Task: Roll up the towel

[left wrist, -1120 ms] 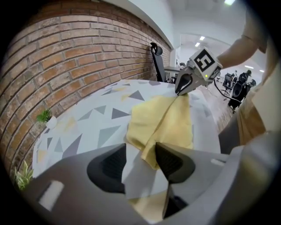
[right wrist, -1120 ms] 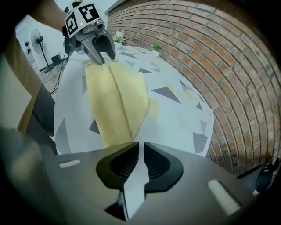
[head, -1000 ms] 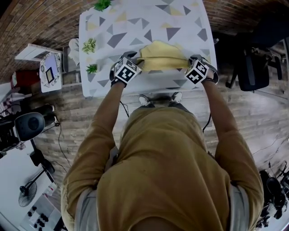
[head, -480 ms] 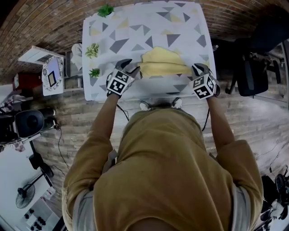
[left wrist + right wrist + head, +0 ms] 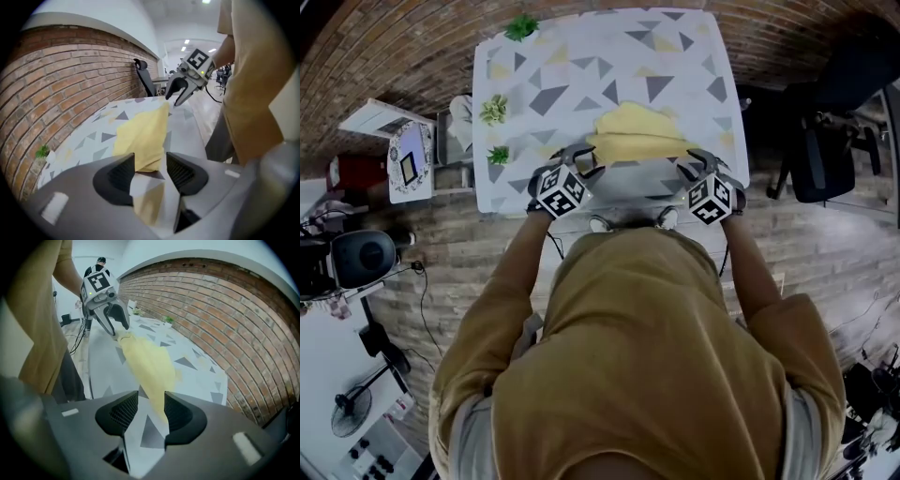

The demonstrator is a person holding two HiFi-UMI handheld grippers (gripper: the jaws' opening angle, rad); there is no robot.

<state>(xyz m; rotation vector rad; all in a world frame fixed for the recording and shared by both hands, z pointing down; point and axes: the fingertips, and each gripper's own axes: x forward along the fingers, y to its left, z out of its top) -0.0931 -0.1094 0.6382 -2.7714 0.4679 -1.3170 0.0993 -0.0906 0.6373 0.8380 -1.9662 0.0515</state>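
Folded yellow cloth towel (image 5: 637, 141) lies on the triangle-patterned table (image 5: 581, 56), long axis 9 to 3 o'clock in the head view. Left gripper (image 5: 581, 157) sits at its 8 o'clock corner, right gripper (image 5: 694, 165) at its 4 o'clock corner, equally near. Left jaws are apart, with the towel end between the tips, unpinched. Right jaws have just been opening, and the towel edge between them is released. No legible writing.

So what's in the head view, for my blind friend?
A person holds the left gripper and right gripper open by a folded yellow towel on a triangle-patterned white table; the right jaws have just been opening, gripping nothing.
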